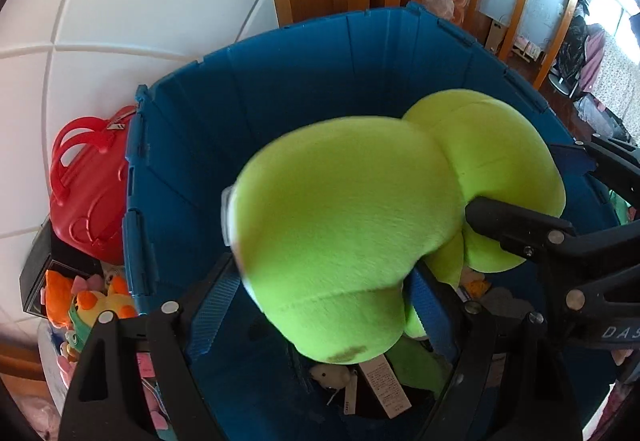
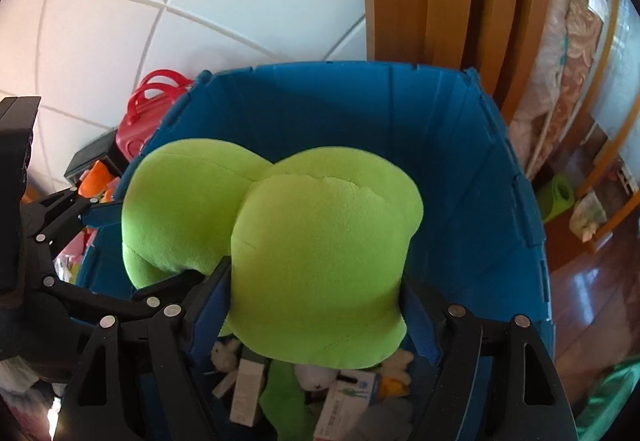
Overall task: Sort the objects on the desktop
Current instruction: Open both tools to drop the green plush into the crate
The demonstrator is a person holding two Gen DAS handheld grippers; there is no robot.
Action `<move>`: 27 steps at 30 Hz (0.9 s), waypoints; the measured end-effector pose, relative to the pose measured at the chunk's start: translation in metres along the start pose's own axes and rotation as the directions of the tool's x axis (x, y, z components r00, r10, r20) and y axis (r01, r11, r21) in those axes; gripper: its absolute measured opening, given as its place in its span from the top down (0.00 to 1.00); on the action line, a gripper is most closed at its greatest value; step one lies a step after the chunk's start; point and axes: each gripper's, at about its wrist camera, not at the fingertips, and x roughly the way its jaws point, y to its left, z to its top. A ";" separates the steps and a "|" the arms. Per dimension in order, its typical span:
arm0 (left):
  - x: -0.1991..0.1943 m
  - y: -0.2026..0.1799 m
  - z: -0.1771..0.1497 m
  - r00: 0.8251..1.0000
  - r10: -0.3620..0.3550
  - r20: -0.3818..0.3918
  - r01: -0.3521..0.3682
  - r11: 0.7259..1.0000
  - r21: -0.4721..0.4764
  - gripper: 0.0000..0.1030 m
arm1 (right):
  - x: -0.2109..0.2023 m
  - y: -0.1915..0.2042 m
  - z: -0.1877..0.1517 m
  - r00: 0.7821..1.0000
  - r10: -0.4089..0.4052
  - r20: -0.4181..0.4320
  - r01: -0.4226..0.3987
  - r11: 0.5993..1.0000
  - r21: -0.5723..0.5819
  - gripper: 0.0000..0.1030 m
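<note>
A white tiled wall and brown wooden panelling stand behind a deep blue plastic bin (image 1: 192,145), with polished wooden floor off to the right.

The right gripper (image 2: 316,305) has its blue pads against both flanks of a lime-green plush toy (image 2: 320,261), pinching one lobe of it over the bin's open mouth. The left gripper (image 1: 320,305) stands spread wide around another lobe of the same plush; its right pad touches the fabric, but whether its left pad presses cannot be told. The toy hangs inside the bin's rim, above the contents.

On the bin's floor lie small white plush animals (image 2: 316,377), a long white carton (image 2: 248,397) and a blue-and-white box (image 2: 344,405). Outside the bin's left wall sit a red toy handbag (image 1: 88,193) and a heap of orange and yellow plush toys (image 1: 92,305).

The likely trouble is an uneven release: if one gripper lets go first, the bulky plush may swing and catch on the rim or tip out over the near edge. Nothing blocks the drop itself, though the toy will bury the smaller items below.
</note>
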 end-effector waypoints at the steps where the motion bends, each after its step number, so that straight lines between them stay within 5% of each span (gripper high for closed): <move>1: 0.001 -0.001 0.001 1.000 0.012 -0.001 -0.012 1.000 0.003 0.19 | 0.003 -0.002 -0.003 1.000 0.005 -0.008 -0.005 1.000 0.010 0.23; 7: -0.006 0.002 -0.006 1.000 0.009 -0.009 -0.010 1.000 -0.013 0.19 | -0.008 -0.011 -0.006 1.000 -0.020 0.019 0.020 0.999 0.033 0.22; 14: -0.031 0.013 -0.015 0.999 -0.010 0.036 0.010 1.000 -0.023 0.19 | -0.039 0.001 -0.011 0.996 -0.073 0.055 0.072 0.997 0.013 0.02; 18: -0.059 0.017 -0.033 0.996 -0.017 0.086 0.020 0.999 -0.026 0.19 | -0.058 0.013 -0.019 0.991 -0.115 0.068 0.116 0.993 -0.012 0.00; 27: -0.152 0.032 -0.114 0.953 -0.050 0.298 0.068 0.996 -0.052 0.19 | -0.120 0.065 -0.073 0.979 -0.141 0.147 0.152 0.986 -0.070 0.00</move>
